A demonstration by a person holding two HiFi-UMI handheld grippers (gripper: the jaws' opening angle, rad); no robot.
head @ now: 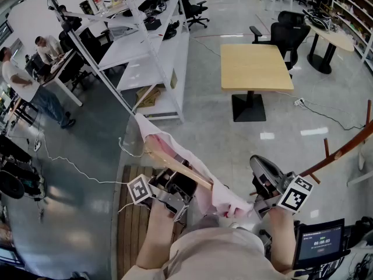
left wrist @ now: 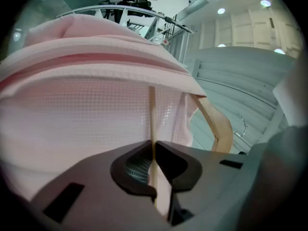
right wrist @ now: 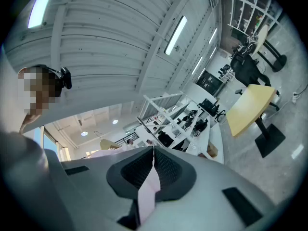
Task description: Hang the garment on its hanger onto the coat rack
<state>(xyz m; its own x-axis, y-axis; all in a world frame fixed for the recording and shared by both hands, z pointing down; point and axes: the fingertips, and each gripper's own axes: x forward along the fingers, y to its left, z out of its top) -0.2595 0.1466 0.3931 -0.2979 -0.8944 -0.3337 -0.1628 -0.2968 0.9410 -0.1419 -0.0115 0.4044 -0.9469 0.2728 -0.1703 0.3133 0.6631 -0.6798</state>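
Observation:
A pink garment [head: 175, 151] hangs over a wooden hanger [head: 187, 172], held up slantwise between my two grippers. My left gripper [head: 173, 186] is shut on the hanger's thin wooden bar [left wrist: 152, 124]; in the left gripper view the pink cloth [left wrist: 86, 114] fills most of the picture and a curved hanger arm [left wrist: 217, 126] shows to the right. My right gripper [head: 259, 198] is shut on a fold of the garment's edge [right wrist: 148, 191], its jaws [right wrist: 153, 154] pressed together on the cloth. The brown coat rack [head: 342, 149] with its pegs stands to the right, apart from the garment.
A square wooden table [head: 254, 66] and black office chairs [head: 289, 35] stand ahead. White shelving [head: 152, 48] runs along the left, with people [head: 17, 77] beyond it. A slatted wooden platform [head: 129, 217] lies below my left gripper. A small screen [head: 319, 242] sits at the bottom right.

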